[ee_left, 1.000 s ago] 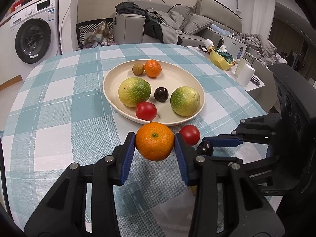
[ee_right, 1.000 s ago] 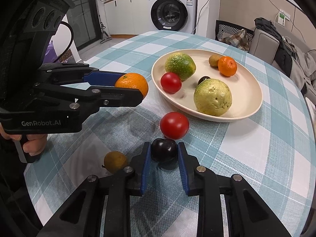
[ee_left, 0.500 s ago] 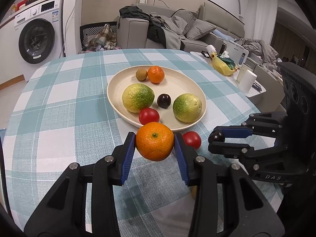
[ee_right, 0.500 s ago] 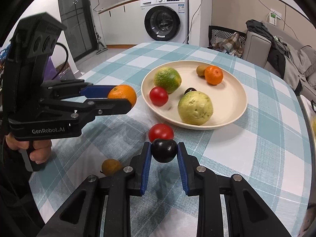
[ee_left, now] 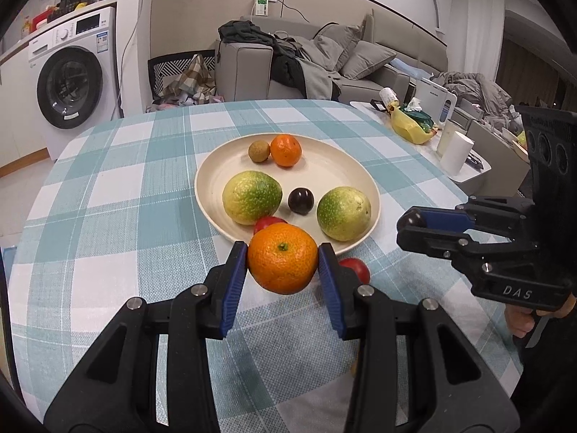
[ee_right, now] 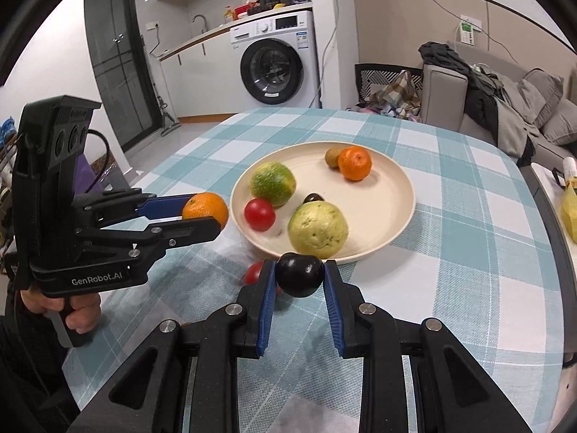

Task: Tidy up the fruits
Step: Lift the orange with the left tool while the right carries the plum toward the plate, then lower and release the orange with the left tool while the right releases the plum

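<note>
My left tongs [ee_left: 282, 258] squeeze a big orange [ee_left: 282, 257] and hold it up in the air, just in front of the plate [ee_left: 335, 166]. My right tongs [ee_right: 299, 277] pinch a dark plum [ee_right: 299, 275], lifted up too, near the plate's front rim. One red tomato [ee_left: 355, 267] sits on the checked tabletop [ee_left: 108, 216] beside the plate. More fruits lie in the plate.
</note>
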Demonstrator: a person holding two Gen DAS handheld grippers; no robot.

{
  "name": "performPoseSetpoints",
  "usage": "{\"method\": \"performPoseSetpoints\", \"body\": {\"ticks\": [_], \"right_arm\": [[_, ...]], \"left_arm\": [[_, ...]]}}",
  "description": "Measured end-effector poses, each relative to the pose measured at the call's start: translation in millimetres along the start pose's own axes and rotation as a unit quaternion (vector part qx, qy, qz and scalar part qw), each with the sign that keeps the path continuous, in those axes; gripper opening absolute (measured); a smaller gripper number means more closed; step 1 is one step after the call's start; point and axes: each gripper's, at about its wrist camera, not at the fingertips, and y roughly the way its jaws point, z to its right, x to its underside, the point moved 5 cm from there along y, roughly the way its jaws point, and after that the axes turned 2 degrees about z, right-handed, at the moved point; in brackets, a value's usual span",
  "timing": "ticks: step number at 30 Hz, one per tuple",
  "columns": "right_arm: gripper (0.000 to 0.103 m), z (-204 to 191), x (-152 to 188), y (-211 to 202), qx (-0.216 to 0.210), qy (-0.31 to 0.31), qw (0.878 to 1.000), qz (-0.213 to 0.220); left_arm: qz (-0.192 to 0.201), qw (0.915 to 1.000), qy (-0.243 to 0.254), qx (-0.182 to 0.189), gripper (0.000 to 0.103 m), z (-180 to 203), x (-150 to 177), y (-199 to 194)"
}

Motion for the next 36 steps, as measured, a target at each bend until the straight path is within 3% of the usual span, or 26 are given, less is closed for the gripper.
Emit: {"method": "performPoseSetpoints", "body": {"ticks": [14,36], "right_arm": [[0.027,34.0,-25.4,3.8,0.040,0.070,0.996,0.040],[0.027,48.2,-28.8,26.3,0.053,0.092,0.994,0.034]], "left_arm": [[0.006,0.9998,0.017,-0.010,0.037,8.0,-19.0,19.8],[-0.004,0.9990,0.035,-0.028,0.037,10.4,-22.8,52.5]]}}
